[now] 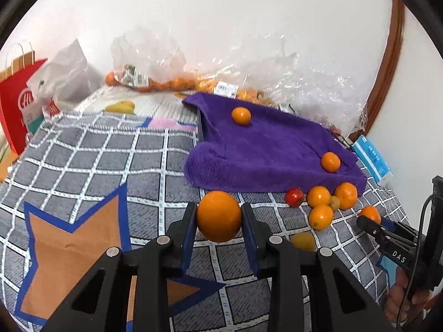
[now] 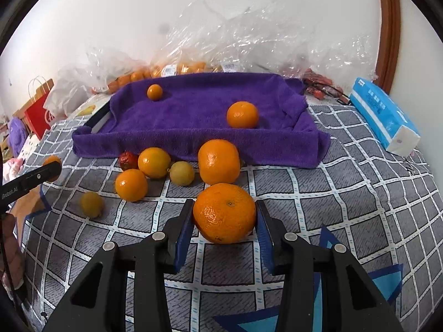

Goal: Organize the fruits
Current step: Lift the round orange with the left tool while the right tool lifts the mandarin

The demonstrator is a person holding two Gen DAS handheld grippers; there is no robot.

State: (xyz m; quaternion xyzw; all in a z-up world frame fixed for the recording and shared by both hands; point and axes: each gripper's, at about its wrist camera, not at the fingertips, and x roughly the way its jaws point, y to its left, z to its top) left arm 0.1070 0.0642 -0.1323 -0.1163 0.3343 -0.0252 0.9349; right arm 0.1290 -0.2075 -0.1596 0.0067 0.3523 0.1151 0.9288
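We see a purple towel draped over a tray on the checked blanket, holding two oranges, well apart. Loose fruit lies just in front of it. Our left gripper is clamped on a small orange; our right gripper grips a larger orange between its blue pads.

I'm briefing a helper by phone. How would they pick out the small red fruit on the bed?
Find the purple towel spread over the grey checked bedspread. Along the towel's near edge lies a cluster of loose oranges; the small red fruit sits at the cluster's left end in the right wrist view. It alone is dark red.
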